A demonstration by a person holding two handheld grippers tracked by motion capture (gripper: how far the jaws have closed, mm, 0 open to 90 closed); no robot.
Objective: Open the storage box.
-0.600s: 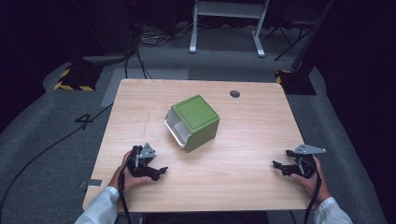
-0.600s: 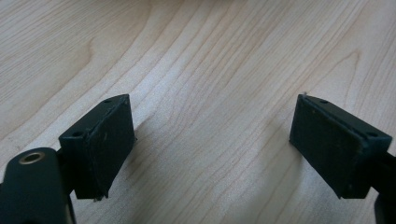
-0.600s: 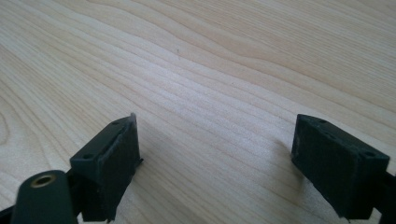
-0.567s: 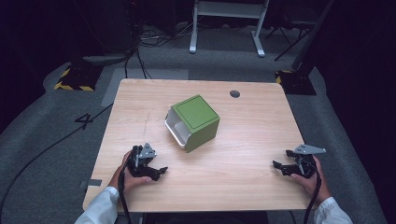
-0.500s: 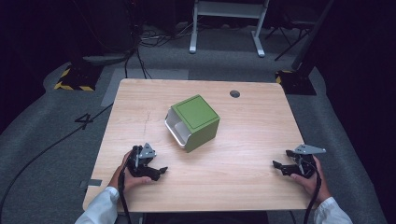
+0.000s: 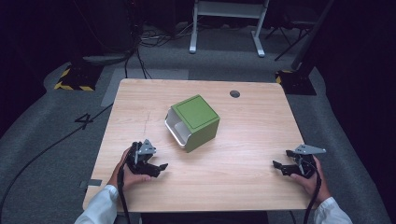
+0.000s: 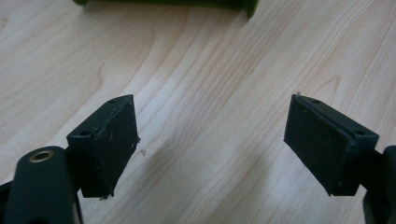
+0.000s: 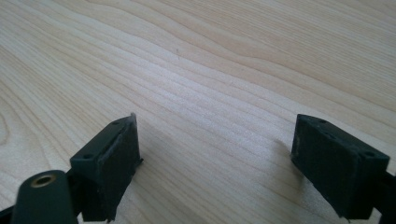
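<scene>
Green box [image 6: 195, 121] sits near the middle of the bench [image 6: 243, 186], tipped on its side. Its open mouth faces the person's left side and shows a pale, whitish inner wall; nothing can be made out inside it from the high view. The upper green face carries a thin dark outline. In the left gripper view a strip of the green box [image 7: 168, 3] runs along the top edge, well ahead of the jaws.

Left hand-held gripper [image 6: 156, 168] rests low on the bench at the near left, held by the person's left hand [image 6: 128, 175], pointing roughly toward the right. Its jaws stand spread wide, with only bare wood grain between them. It lies near the box's lower corner but apart from it.

Right hand-held gripper [image 6: 279, 167] rests at the near right edge, in the person's right hand [image 6: 310, 179], well apart from the box. Its jaws also stand spread, with bare wood between the pads.

A small dark round hole [image 6: 235, 94] is at the far side of the bench, beyond the box.

Against the frames from about half a second earlier: box, both hands and both hand-held grippers sit in the same places; no shift seen.
</scene>
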